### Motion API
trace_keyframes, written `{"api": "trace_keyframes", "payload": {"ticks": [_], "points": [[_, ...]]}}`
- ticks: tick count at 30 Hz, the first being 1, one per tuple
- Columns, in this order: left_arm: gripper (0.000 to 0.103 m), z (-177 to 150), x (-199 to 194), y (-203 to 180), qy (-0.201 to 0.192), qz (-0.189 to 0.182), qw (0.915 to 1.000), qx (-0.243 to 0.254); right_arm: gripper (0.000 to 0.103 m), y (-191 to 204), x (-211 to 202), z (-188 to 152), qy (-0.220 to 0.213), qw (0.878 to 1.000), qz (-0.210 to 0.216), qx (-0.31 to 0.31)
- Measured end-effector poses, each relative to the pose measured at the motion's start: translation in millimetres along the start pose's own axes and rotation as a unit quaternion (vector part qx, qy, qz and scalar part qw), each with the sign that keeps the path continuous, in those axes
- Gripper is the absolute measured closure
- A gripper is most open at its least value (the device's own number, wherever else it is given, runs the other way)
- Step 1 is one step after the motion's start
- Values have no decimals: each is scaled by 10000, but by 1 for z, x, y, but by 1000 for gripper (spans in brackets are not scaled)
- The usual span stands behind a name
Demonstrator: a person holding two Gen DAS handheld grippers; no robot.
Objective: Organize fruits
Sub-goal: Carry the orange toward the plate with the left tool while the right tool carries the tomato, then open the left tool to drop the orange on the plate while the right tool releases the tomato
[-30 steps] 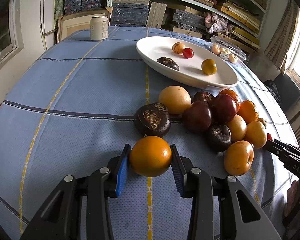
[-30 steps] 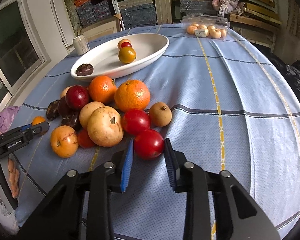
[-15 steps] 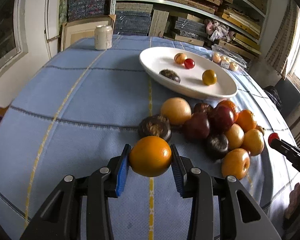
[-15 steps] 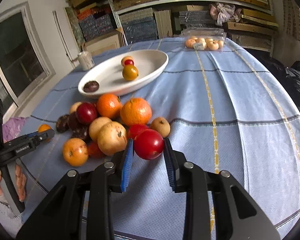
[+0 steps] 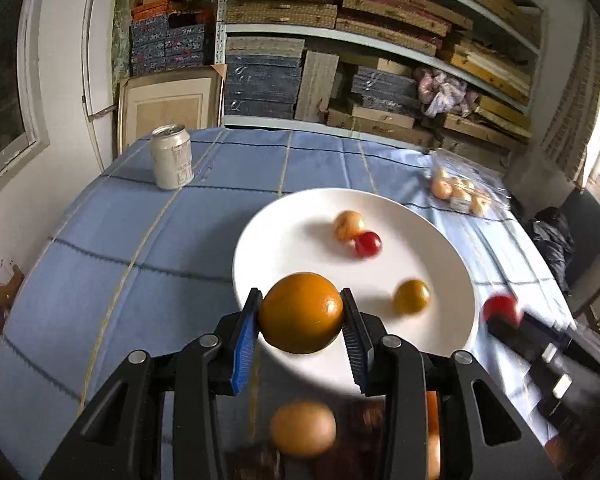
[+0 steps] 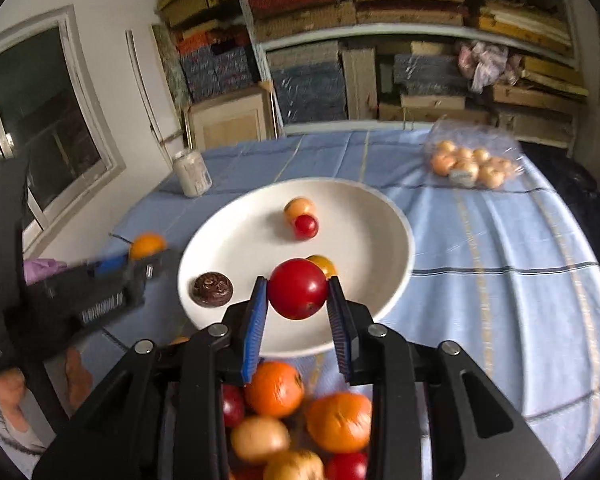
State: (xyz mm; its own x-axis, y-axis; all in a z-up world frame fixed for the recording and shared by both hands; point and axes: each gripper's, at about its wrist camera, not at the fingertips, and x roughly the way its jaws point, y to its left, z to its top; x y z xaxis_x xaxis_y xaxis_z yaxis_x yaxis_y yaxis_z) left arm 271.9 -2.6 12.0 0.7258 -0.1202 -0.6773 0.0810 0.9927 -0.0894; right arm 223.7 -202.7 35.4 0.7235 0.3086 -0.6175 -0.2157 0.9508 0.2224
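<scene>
Left wrist view: blue checked tablecloth (image 5: 148, 248) covers the table, white plate (image 5: 296, 248) sits mid-table. Left gripper (image 5: 300, 320) is clamped on an orange (image 5: 300, 312), held in the air over the plate's near rim. Right wrist view: right gripper (image 6: 297, 300) is clamped on a red apple (image 6: 297, 289), also held over the near part of the plate (image 6: 364, 216). Loose pile of fruit (image 6: 300, 420) lies on the cloth just in front of the plate, under both grippers; blurred, mostly oranges, yellow and red pieces. On the plate: a dark brown fruit (image 6: 212, 289) near the left rim, a small yellow-orange fruit (image 5: 411, 296) near the middle, and farther back a pale orange fruit (image 5: 349, 225) touching a small red fruit (image 5: 368, 243). Bag of small pale fruit (image 6: 472, 162) sits at the far right of the table, a can (image 5: 171, 162) at the far left.
</scene>
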Motion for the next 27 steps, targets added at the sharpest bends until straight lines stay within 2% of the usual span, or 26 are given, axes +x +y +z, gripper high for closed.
{"api": "trace_keyframes", "payload": {"ticks": [6,14,16,20,22,24,26,27], "points": [[63,17,40,2,289,134,9995,-3,74,7,34,-7,324,9991,-51,-266],[63,9,63,11,664,-21,9978,-67,72,3,50,-11,479,9986,-26,-219],[61,9,61,13,623,-18,9980,-87,64,2,47,-10,406,9990,-29,-182],[57,13,46,17,482,-118,9985,-209,63,-5,31,-5,152,9999,30,-54],[57,15,25,23,252,-100,9993,-262,63,-10,16,-2,-83,9999,90,48],[55,12,2,29,21,-60,9995,-320,49,-16,2,-1,-282,9994,128,147],[43,-4,-25,39,-185,-7,9989,-433,43,-26,-13,-1,-505,9982,90,307],[43,-10,-31,42,-223,39,9987,-450,42,-30,-18,-2,-571,9976,74,392]]}}
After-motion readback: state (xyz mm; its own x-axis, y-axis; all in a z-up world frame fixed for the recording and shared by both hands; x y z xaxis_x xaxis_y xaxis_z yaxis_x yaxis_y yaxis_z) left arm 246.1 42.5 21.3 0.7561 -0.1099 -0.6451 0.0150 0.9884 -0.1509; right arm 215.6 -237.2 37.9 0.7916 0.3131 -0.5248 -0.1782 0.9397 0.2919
